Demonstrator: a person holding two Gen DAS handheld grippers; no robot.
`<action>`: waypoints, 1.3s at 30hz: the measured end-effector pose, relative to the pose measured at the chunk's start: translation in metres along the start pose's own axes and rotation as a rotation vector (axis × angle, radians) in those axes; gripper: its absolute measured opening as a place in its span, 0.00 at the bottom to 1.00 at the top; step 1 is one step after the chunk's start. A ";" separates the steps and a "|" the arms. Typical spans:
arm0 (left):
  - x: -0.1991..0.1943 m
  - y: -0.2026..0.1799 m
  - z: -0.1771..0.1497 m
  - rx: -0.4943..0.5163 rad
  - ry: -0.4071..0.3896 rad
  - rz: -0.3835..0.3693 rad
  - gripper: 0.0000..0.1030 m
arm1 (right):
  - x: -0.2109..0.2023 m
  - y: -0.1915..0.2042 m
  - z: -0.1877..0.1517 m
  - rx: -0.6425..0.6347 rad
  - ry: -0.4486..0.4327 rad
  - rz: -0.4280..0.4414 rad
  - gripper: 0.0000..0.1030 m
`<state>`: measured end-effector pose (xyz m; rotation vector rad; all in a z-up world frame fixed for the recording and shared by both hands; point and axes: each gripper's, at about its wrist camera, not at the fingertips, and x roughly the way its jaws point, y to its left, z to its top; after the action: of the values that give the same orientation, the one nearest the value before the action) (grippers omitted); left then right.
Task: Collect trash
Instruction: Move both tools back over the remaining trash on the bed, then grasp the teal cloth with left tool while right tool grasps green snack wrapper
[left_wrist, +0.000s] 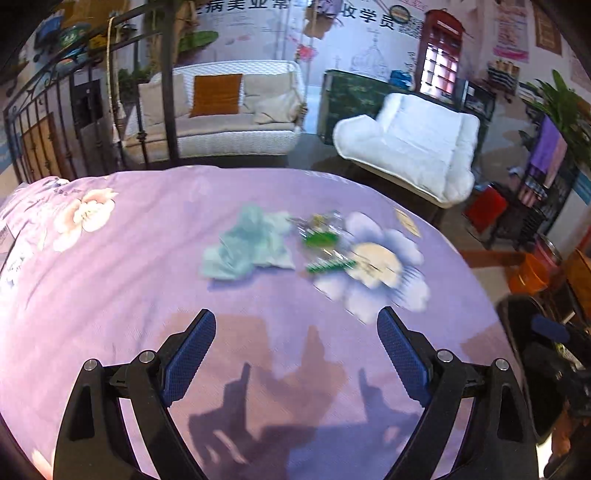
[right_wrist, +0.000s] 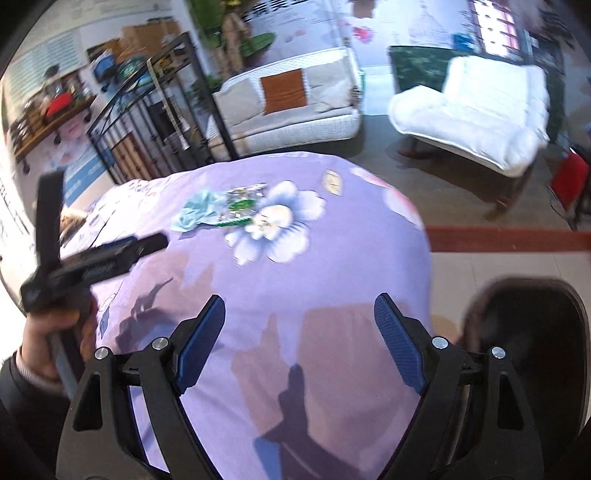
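A crumpled pale green tissue (left_wrist: 249, 243) lies on the purple flowered bedsheet (left_wrist: 147, 280), with a clear wrapper with green print (left_wrist: 323, 243) just right of it. My left gripper (left_wrist: 296, 325) is open and empty, hovering over the sheet short of the trash. My right gripper (right_wrist: 299, 314) is open and empty, further back near the bed's right edge. The tissue (right_wrist: 197, 210) and wrapper (right_wrist: 242, 206) show far ahead in the right wrist view. The left gripper's body (right_wrist: 92, 264) and hand show at the left there.
A black round bin (right_wrist: 532, 332) stands beside the bed at the right, also in the left wrist view (left_wrist: 546, 369). A black metal bed frame (left_wrist: 74, 110), a white sofa (left_wrist: 229, 122) and a white armchair (left_wrist: 417, 147) stand beyond the bed.
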<state>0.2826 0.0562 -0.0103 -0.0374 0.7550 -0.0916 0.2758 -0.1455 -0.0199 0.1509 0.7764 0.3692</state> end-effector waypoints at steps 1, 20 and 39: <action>0.007 0.007 0.006 0.003 0.006 0.012 0.81 | 0.007 0.005 0.005 -0.012 0.002 0.003 0.80; 0.074 0.042 0.038 0.004 0.084 0.069 0.07 | 0.138 0.064 0.082 -0.117 0.053 -0.001 0.80; 0.010 0.059 0.013 -0.157 0.019 0.099 0.07 | 0.207 0.101 0.087 -0.263 0.143 -0.179 0.48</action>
<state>0.3025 0.1143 -0.0113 -0.1489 0.7802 0.0618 0.4453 0.0270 -0.0669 -0.1924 0.8670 0.3109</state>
